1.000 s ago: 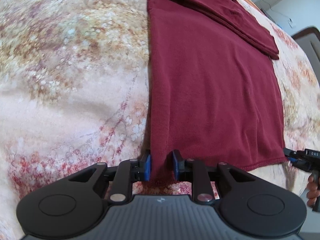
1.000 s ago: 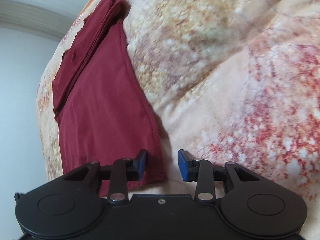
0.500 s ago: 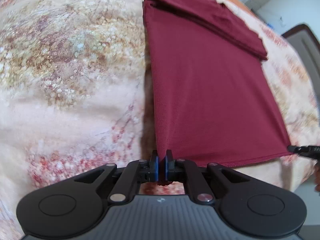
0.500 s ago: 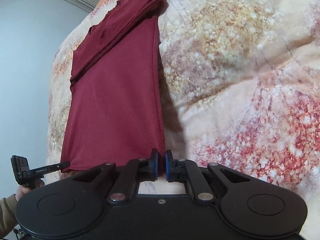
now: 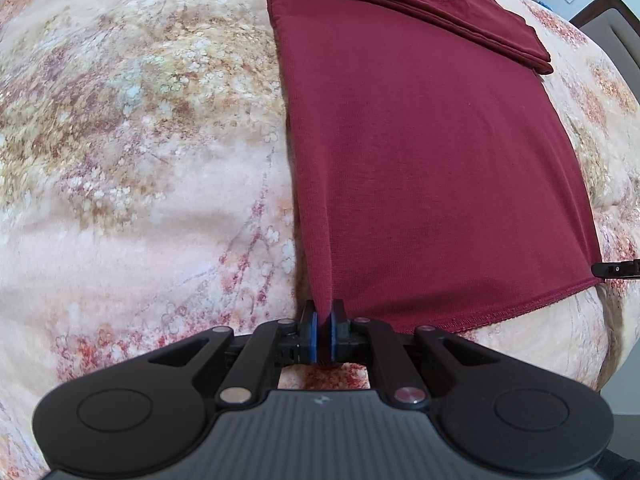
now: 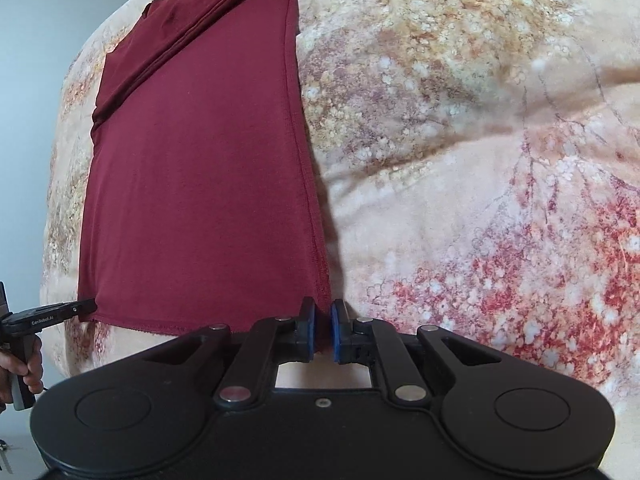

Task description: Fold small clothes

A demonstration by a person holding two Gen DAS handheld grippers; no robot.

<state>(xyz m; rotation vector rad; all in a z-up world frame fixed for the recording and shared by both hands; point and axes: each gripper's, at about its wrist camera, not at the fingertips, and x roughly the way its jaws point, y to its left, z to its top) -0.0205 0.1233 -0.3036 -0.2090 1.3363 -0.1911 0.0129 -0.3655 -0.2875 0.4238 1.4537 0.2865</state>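
Between our left gripper's blue pads we hold the near left corner of the maroon garment, the pads closed tight on a pinch of cloth that rises from the bedspread into the grip. Ahead of this gripper the garment runs away from us, flat on the floral bedspread, with a folded band lying across its far end. Off to the right, at the hem's other corner, the tip of our right gripper reaches in.

Between our right gripper's pads sits the near right corner of the same garment; the jaws have just been opening a little, yet a narrow gap remains and cloth fills it, so we judge the hold to be kept, though more loosely. To the left of it the hem runs to our left gripper, held by a hand.

Risks, as we judge them: the looser right grip may let its corner slip as the hem is lifted, so the fold lands skewed. Uneven raising of the two corners would wrinkle the panel, and a hasty pull could drag the folded band out of place or rumple the soft bedspread beneath.
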